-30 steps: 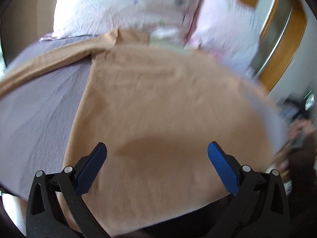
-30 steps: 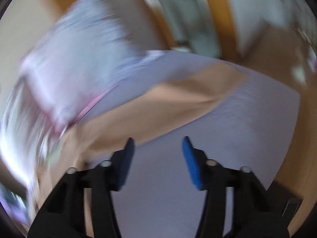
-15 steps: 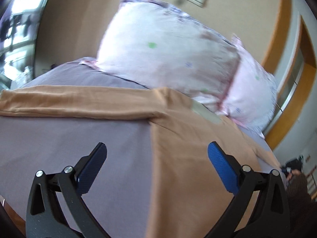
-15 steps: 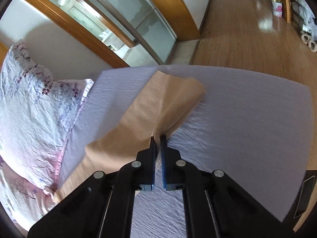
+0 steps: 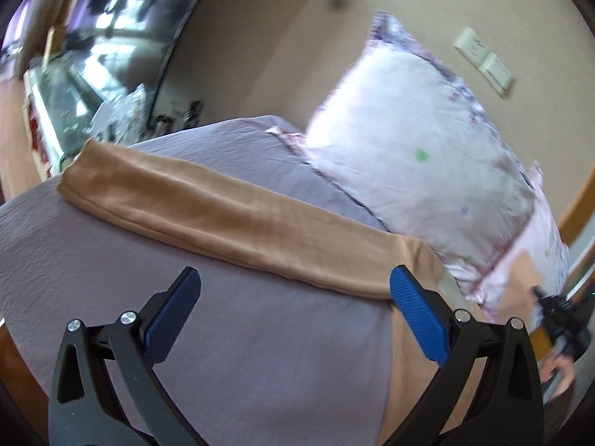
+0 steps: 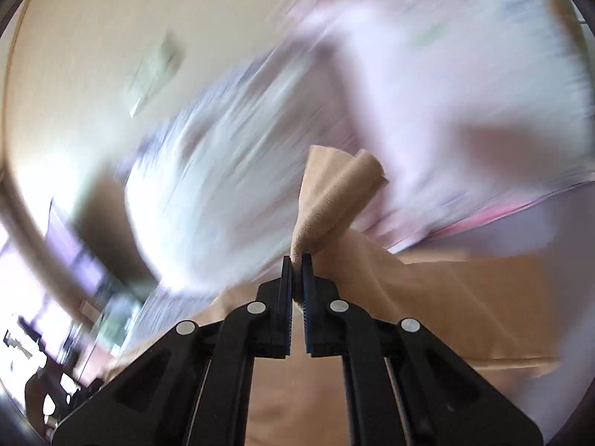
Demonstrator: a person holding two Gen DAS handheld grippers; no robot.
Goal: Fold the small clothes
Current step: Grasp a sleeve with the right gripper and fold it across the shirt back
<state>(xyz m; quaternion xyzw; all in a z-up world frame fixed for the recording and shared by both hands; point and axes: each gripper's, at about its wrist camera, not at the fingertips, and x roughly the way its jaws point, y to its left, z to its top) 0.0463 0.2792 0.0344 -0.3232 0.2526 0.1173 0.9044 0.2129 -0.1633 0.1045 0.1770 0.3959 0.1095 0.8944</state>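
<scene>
Bedroom scene: grey-purple bedsheet with a floral pillow at the head; tan long-sleeved garment lying flat across the sheet, one sleeve stretched toward the far edge; left gripper spread wide, empty, above sheet and sleeve; right gripper clamped on the other sleeve's cuff, lifted. Advisable: carry the cuff low across the body; release only once flat.

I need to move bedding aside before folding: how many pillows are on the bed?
2. One large pillow leans against the wall behind the tan sleeve; a second pillow sits to its right, partly cut off. More may be hidden.
</scene>
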